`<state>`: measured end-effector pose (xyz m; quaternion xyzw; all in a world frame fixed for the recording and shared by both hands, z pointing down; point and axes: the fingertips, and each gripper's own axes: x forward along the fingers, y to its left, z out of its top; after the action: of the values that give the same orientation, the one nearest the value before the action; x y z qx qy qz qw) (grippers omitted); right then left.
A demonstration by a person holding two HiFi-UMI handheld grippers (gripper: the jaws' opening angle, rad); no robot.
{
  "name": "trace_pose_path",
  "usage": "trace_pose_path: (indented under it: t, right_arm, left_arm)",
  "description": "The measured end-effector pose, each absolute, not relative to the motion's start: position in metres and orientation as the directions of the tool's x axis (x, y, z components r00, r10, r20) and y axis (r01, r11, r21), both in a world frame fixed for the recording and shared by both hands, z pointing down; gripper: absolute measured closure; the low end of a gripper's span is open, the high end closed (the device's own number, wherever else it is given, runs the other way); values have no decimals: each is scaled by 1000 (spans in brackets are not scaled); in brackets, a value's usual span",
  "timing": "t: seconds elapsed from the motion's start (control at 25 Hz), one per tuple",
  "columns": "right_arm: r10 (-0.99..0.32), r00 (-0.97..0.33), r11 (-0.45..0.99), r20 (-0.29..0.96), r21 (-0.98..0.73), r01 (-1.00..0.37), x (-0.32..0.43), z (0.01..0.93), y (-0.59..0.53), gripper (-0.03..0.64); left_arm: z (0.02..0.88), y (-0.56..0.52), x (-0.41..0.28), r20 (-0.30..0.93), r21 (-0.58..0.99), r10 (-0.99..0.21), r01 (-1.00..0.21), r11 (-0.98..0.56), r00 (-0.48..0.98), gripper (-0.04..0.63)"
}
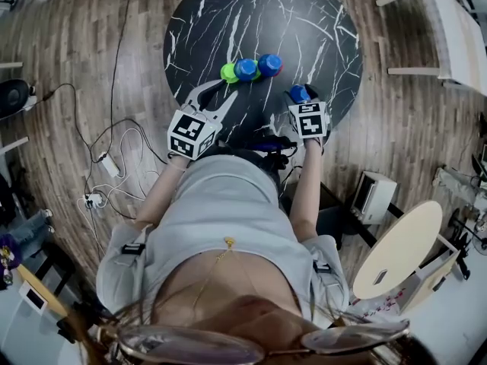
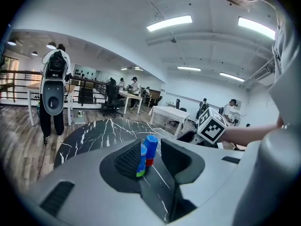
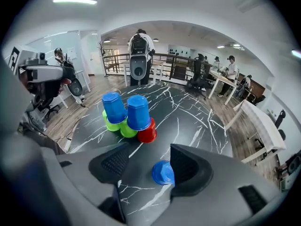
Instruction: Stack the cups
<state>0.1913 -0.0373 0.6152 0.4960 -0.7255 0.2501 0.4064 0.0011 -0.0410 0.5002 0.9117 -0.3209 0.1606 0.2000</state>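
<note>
The cups stand mouth-down on the round black marble surface (image 1: pixel 228 14), toward its near edge. Five form a small pyramid: two green cups (image 3: pixel 128 130) and a red cup (image 3: pixel 148 134) make the base, and two blue cups (image 3: pixel 138 111) rest on top, bridging them. A loose blue cup (image 3: pixel 163 172) stands alone, apart from the pyramid on the side closer to me.

My right tongs (image 3: pixel 146 163) hang over that loose blue cup with the jaws spread wide. The cup sits in the gap, close against the right-hand pad, though I cannot tell whether they touch. The other pad is well clear, so nothing is gripped.

My left tongs (image 2: pixel 153 160) are also wide open and empty, pointing at the pyramid but short of it.

Around the surface I see wooden floor (image 1: pixel 76 52) with cables (image 1: pixel 114 158) trailing on it.
</note>
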Motion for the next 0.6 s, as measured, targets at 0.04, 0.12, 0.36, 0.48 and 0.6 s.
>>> trace_pose_path:
  t: [0.04,0.12,0.36,0.48,0.6]
  right_arm:
    - [-515,-171,377,840,42,-925,197,618,-36,336]
    - [-510,-160,364,845,43,-930,208,624,-33,336]
    - [-477,-131,355,869,53,-934,237,646,-26,336]
    - [-458,-132,356,879,46,-933,244,655,-25,336]
    - [-442,-146,368,885,31,-929,247,664,-25,336]
  left_arm:
    - [501,-40,3,422,262,-523,-652,-711,740,463]
    - [502,-38,8,423,263,-530,-659,-704,735,463]
    - [507,-34,16,431,267,-554,-687,-676,713,463]
    - [509,-31,18,436,269,-566,-702,-660,699,463]
    - [513,-28,19,446,270,-575,-716,-644,686,463]
